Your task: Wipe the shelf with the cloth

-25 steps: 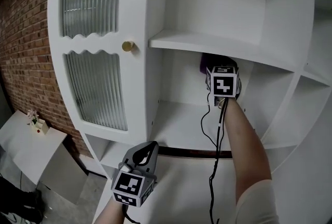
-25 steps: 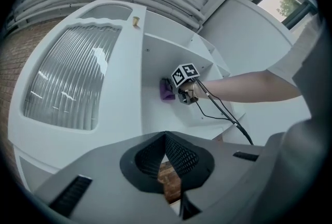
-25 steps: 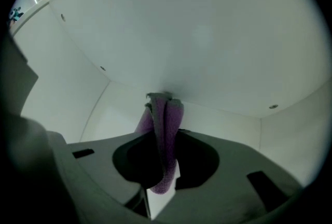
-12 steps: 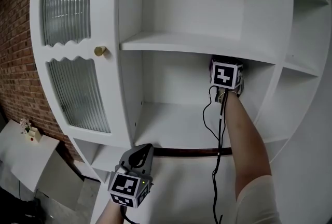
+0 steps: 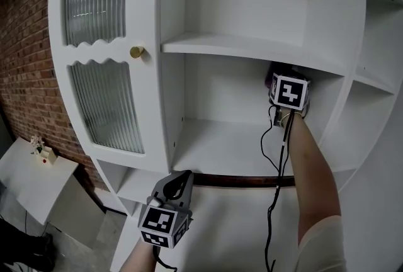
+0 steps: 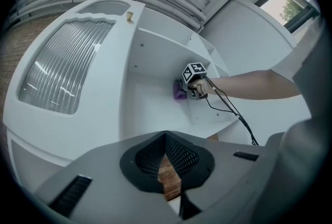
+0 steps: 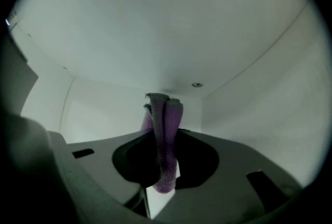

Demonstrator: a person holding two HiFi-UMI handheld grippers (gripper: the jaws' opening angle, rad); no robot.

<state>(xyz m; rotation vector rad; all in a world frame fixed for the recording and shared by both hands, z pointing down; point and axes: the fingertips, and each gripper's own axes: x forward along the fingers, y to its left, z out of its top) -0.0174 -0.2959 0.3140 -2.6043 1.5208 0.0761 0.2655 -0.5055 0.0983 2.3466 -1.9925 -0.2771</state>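
A purple cloth stands upright between the jaws of my right gripper, which is shut on it. In the head view that gripper is inside the white cabinet, just under the upper shelf board and near the compartment's back right corner. Only a bit of the cloth shows past the marker cube there. The lower shelf lies below it. My left gripper hangs low in front of the cabinet, shut with nothing in it. Its view shows the cloth against the back wall.
The cabinet's left door has ribbed glass and a brass knob. A black cable hangs from the right gripper along the forearm. A brick wall stands at the left, with a low white table below it.
My right gripper has slid to the right with the cloth, under the upper shelf board toward the right wall. The left gripper has stayed low in front.
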